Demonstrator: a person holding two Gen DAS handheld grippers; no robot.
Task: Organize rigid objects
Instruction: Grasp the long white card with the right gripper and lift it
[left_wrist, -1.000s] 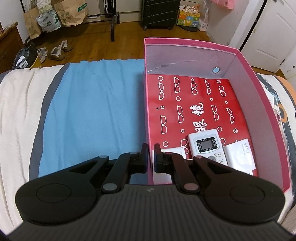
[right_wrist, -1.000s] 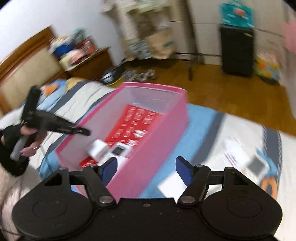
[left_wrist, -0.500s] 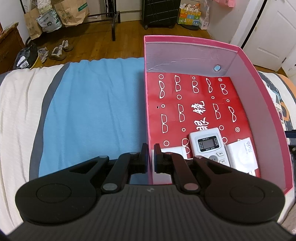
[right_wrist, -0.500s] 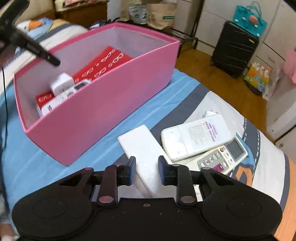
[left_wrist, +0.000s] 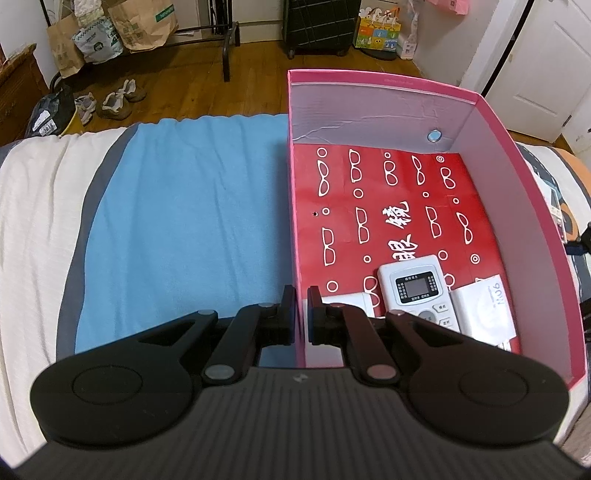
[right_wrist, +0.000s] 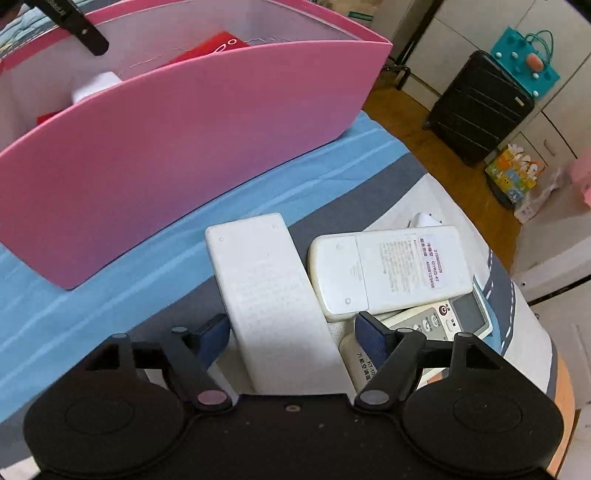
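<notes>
Our right gripper (right_wrist: 291, 332) has just been opening, and its jaws now stand apart astride the flat white slab (right_wrist: 273, 299) on the bedspread, pads not pressing it. Just beyond lie an overturned white remote (right_wrist: 391, 269) and a keypad remote (right_wrist: 454, 317) partly beneath it. Our left gripper (left_wrist: 302, 314) is clamped on the near wall of the pink box (left_wrist: 524, 206), where a white remote (left_wrist: 417, 288) rests on red paper.

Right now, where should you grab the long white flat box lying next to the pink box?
Grab the long white box across its narrow width, near its close end, coming from above. It lies flat, its long sides are bare, and the right hand-held gripper, just opened, already straddles it.
</notes>
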